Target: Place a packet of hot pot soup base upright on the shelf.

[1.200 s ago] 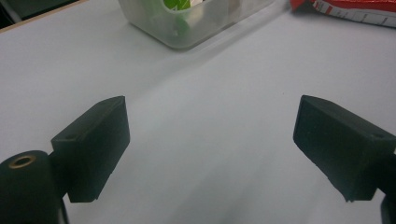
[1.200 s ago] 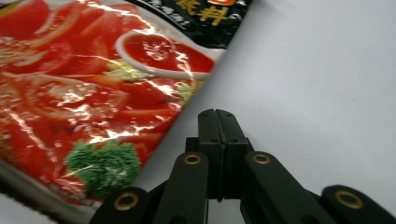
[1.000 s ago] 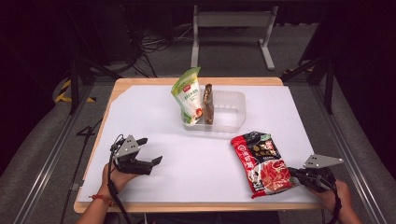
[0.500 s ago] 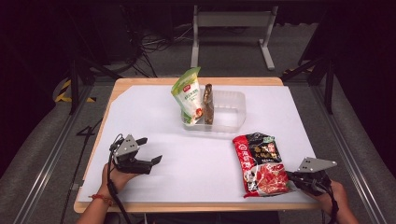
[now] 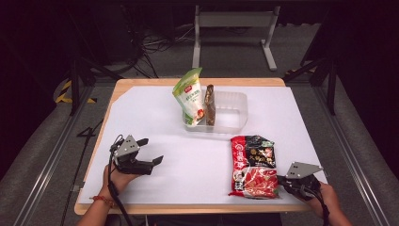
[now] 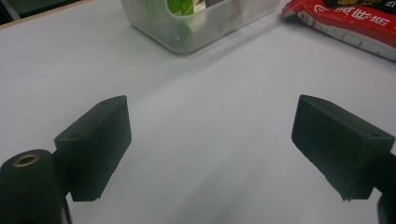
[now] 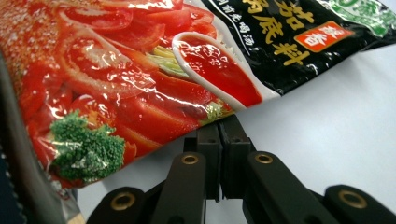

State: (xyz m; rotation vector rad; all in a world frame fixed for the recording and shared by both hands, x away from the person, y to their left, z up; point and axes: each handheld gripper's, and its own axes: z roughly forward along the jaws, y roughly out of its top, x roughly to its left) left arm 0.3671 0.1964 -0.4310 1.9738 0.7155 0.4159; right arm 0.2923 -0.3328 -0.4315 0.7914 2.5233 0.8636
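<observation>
Resting at the lower left of the high view, the left claw (image 5: 151,150) sits on the white desk (image 5: 291,117) in the person's left hand (image 5: 117,178), its jaws spread wide with nothing between them; the left gripper view shows bare white surface in the gap. At the lower right, the right claw (image 5: 280,179) is clenched on the bottom edge of the red sauce packet (image 5: 253,160), held by the right hand (image 5: 327,197). In the right gripper view the two black jaws meet under the packet's lower edge, and the packet (image 7: 140,79) lies mostly flat, printed with tomato slices and broccoli, its black upper part toward the middle of the frame. Just above it, in the centre, stands a clear plastic tub (image 5: 233,113) holding an upright green pouch (image 5: 189,96) and a dark slim packet (image 5: 210,104) leaning beside it. The tub and the red packet lie near each other but apart.
</observation>
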